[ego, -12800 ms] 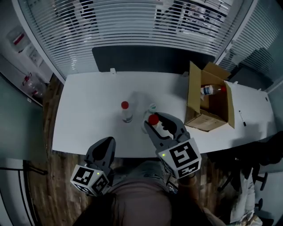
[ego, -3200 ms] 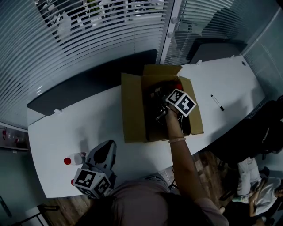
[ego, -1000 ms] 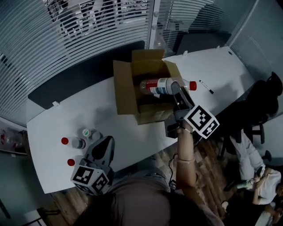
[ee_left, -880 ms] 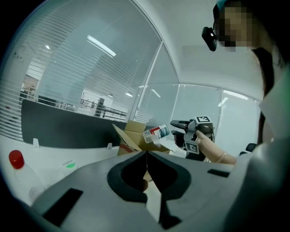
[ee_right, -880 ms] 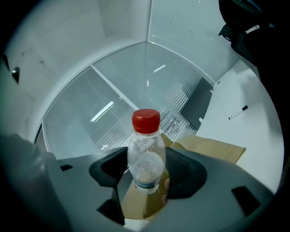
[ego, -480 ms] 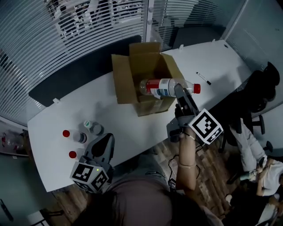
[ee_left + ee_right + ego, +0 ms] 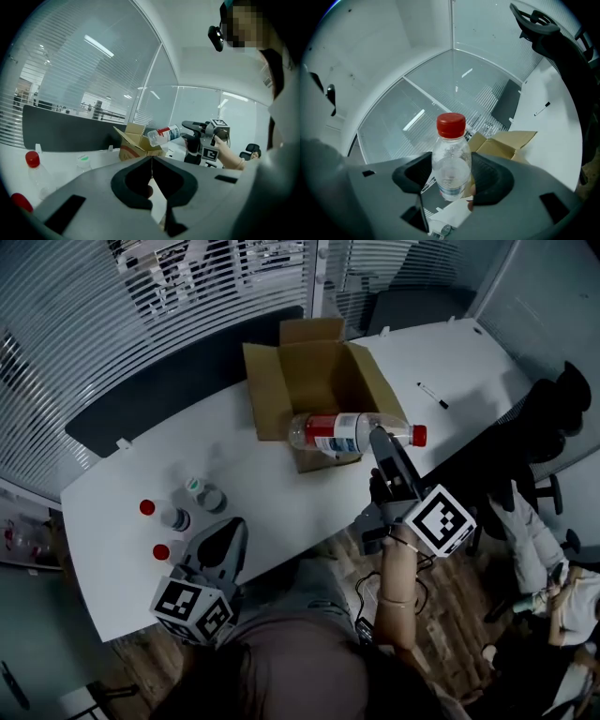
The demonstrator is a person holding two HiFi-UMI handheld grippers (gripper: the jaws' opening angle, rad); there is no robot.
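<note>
At the left end of the white table (image 7: 112,486), three standing bottles (image 7: 174,519) are forming a small group: two are wearing red caps and one a green lid. Just in front of them the left gripper (image 7: 228,538) is hanging at the table's near edge. Its fingers are pressing together with nothing between them, and it is touching no bottle.

Further right, the open cardboard box (image 7: 267,390) is standing on the table. The labelled bottle (image 7: 342,432) is lying sideways in the air at the box's near side, its red cap pointing right. The right gripper (image 7: 380,442) is pinching it around the clear body. A pen (image 7: 432,396) is lying further right, well apart.

The carrying step seems to be in hand, as the bottle is resting nowhere. The next move is asking for a firm squeeze, and a turn to upright before any setting down.
</note>
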